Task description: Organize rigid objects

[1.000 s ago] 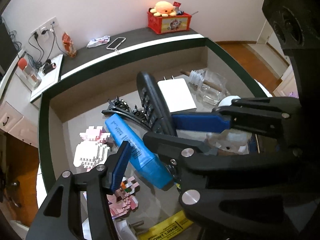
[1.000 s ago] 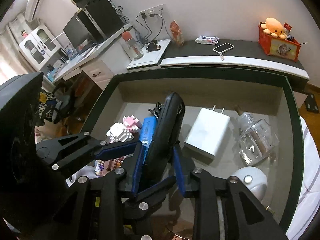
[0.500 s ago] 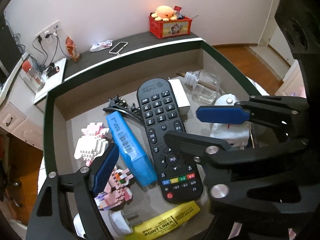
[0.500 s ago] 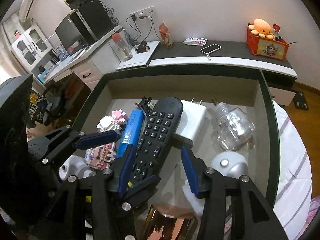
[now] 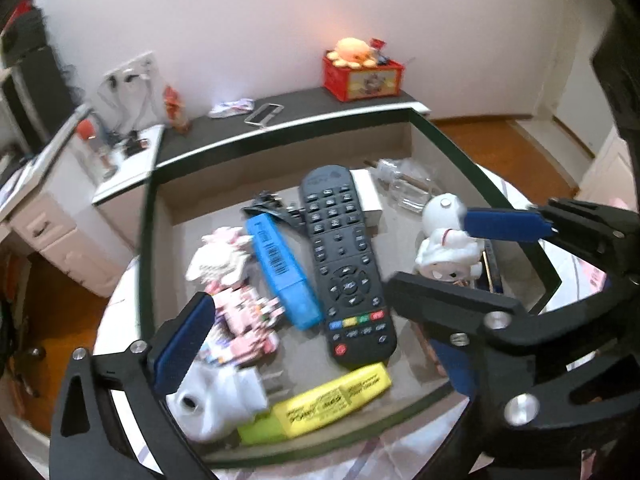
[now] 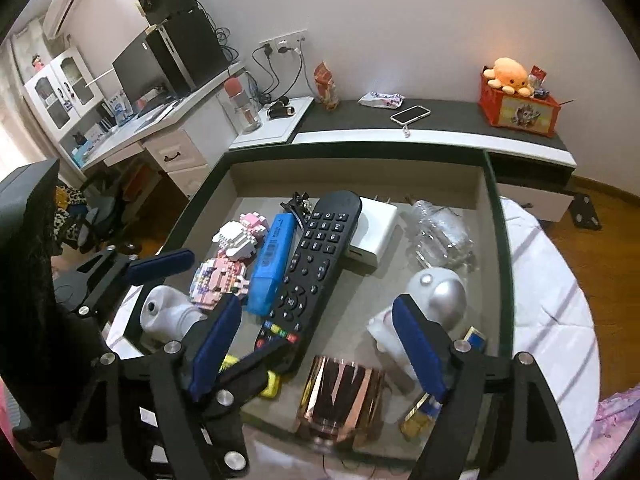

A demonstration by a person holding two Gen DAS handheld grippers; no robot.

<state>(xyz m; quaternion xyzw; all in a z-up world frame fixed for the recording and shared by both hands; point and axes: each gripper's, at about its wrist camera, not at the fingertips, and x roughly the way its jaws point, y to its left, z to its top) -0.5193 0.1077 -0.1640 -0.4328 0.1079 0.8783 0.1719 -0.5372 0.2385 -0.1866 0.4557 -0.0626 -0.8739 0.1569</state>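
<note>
Tray (image 6: 496, 240) is crowded — black remote (image 6: 316, 264) lies flat mid-tray, buttons up, long axis running from the near edge to the far wall, power-button end nearest. Blue box (image 6: 272, 260) touches its left side, white charger (image 6: 374, 232) sits partly under its far end, yellow highlighter (image 5: 336, 400) lies across the near end. Copper cup (image 6: 340, 396) and white figure (image 5: 448, 240) crowd the right. Right gripper (image 6: 316, 344) spread wide, holding nothing — left gripper (image 5: 332, 276) likewise.
</note>
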